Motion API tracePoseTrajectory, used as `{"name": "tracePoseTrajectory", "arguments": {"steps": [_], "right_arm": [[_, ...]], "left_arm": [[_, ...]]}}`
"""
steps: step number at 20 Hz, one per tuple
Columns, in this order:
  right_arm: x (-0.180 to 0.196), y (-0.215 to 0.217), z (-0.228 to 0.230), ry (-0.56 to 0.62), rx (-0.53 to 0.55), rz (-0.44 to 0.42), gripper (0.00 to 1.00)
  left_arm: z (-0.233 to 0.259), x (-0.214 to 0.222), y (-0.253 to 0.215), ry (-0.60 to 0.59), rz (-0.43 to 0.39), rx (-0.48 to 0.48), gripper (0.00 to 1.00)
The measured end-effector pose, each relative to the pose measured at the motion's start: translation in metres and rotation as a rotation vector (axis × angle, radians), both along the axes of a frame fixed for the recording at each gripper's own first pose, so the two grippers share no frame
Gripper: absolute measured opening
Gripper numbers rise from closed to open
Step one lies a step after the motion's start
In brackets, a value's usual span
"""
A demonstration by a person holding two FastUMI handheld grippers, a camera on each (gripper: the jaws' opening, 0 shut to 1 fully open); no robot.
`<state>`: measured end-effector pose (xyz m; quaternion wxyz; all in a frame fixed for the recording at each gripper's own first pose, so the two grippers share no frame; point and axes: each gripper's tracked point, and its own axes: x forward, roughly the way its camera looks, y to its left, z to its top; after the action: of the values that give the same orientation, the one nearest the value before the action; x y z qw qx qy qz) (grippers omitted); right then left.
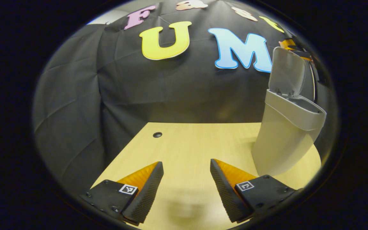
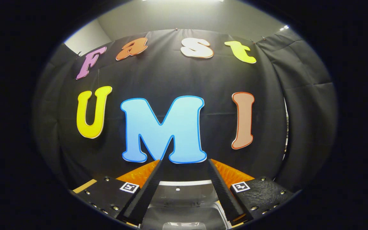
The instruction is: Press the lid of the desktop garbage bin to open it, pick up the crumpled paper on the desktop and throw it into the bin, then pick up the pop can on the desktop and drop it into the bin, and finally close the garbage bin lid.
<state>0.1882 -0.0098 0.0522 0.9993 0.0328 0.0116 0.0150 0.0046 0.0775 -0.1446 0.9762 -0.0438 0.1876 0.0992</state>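
The pale grey desktop bin point(image 1: 283, 140) stands on the right of the wooden table point(image 1: 187, 140), its lid point(image 1: 287, 72) swung upright and its mouth uncovered. My left gripper point(image 1: 186, 162) hovers low over the table to the left of the bin, open, with only bare wood between its fingers. In the right gripper view, the right gripper point(image 2: 184, 161) is open and sits directly above the bin point(image 2: 184, 204), whose raised lid point(image 2: 184, 191) and dark inside show between the fingers. A pale shape point(image 2: 184, 225) lies at the bottom of that view; I cannot tell what it is.
A small dark cable hole point(image 1: 157, 134) sits near the table's far left corner. The black cloth wall hangs close behind the table and the bin. The table's left edge point(image 1: 120, 153) runs diagonally beside my left finger.
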Motion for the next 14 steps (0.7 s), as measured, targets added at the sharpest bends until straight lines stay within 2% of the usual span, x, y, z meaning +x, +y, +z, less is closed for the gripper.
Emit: {"name": "tracePoseTrajectory", "arguments": {"steps": [1,9,14], "right_arm": [[-0.007,0.000,-0.003,0.005,-0.003,0.007,0.90],[-0.060,0.002,-0.053,0.091,-0.011,0.019,0.90],[-0.080,0.006,-0.106,0.212,-0.026,0.023,0.90]], "left_arm": [[0.000,0.000,-0.002,-0.001,-0.005,-0.003,0.90],[0.006,0.001,-0.019,-0.015,-0.053,0.018,0.90],[0.005,0.001,-0.023,-0.009,-0.066,0.019,1.00]]}}
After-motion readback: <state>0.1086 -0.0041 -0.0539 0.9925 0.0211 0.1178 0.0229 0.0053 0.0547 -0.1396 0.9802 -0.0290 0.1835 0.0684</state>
